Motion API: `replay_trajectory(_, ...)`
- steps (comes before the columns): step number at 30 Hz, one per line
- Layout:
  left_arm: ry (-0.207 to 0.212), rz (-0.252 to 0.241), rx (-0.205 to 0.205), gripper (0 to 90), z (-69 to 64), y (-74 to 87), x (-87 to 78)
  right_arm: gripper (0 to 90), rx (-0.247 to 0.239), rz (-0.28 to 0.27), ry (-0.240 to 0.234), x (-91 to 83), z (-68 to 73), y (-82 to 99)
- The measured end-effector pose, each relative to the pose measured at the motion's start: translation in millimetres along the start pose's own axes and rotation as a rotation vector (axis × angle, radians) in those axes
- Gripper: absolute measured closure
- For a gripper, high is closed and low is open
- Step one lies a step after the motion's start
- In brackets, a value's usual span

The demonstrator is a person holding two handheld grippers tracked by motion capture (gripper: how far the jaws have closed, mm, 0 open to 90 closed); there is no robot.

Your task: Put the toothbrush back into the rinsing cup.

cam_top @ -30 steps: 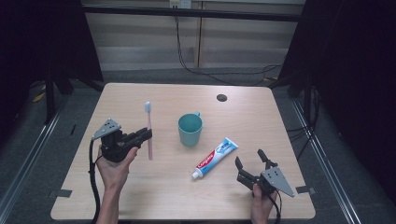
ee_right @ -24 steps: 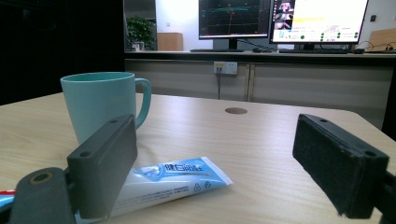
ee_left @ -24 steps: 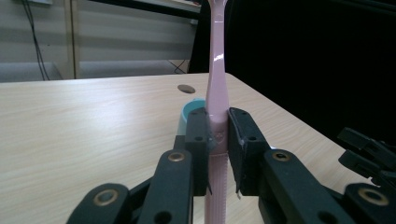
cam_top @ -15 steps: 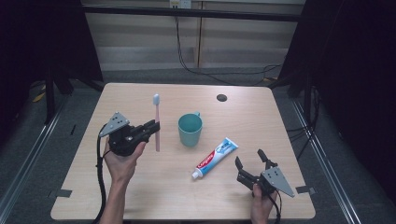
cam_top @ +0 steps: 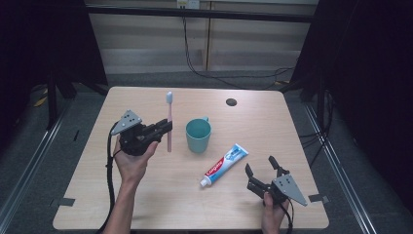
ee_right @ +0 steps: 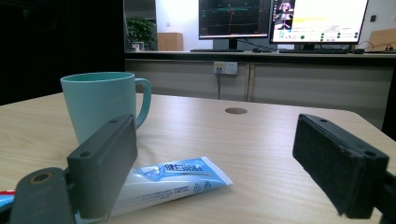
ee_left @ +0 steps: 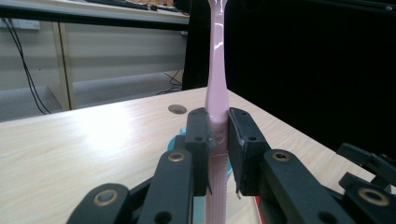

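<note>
On the wooden table [cam_top: 146,204], left tongs [cam_top: 167,127] pinch a toothbrush [cam_top: 169,122] beside the mug [cam_top: 198,135]; right tongs [cam_top: 260,168] spread near toothpaste [cam_top: 225,165].

The toothbrush [cam_top: 169,127] is pale pink with a light blue head, left of the teal mug [cam_top: 198,136]. Right of the mug, the toothpaste tube [cam_top: 225,165] is white, blue and red. The table [cam_top: 272,131] is light wood grain.

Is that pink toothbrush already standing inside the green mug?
No: the toothbrush is clamped upright in the left hand-held gripper, held above the table beside the mug, not in it.
</note>
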State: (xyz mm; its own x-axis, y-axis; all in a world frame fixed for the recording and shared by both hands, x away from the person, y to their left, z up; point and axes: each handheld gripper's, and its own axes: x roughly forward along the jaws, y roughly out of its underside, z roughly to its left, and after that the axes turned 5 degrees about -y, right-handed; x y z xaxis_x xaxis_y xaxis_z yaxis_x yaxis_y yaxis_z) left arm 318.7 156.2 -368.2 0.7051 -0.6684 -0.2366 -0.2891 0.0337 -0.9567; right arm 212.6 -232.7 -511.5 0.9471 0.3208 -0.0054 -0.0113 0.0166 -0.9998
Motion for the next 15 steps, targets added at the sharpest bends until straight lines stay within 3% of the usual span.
replay_trajectory(15, 0.023, -0.017, 0.030, 79.1, -14.1, -14.6, 22.5, 13.2, 0.000, 0.000, -0.002, -0.1, 0.0, 0.0)
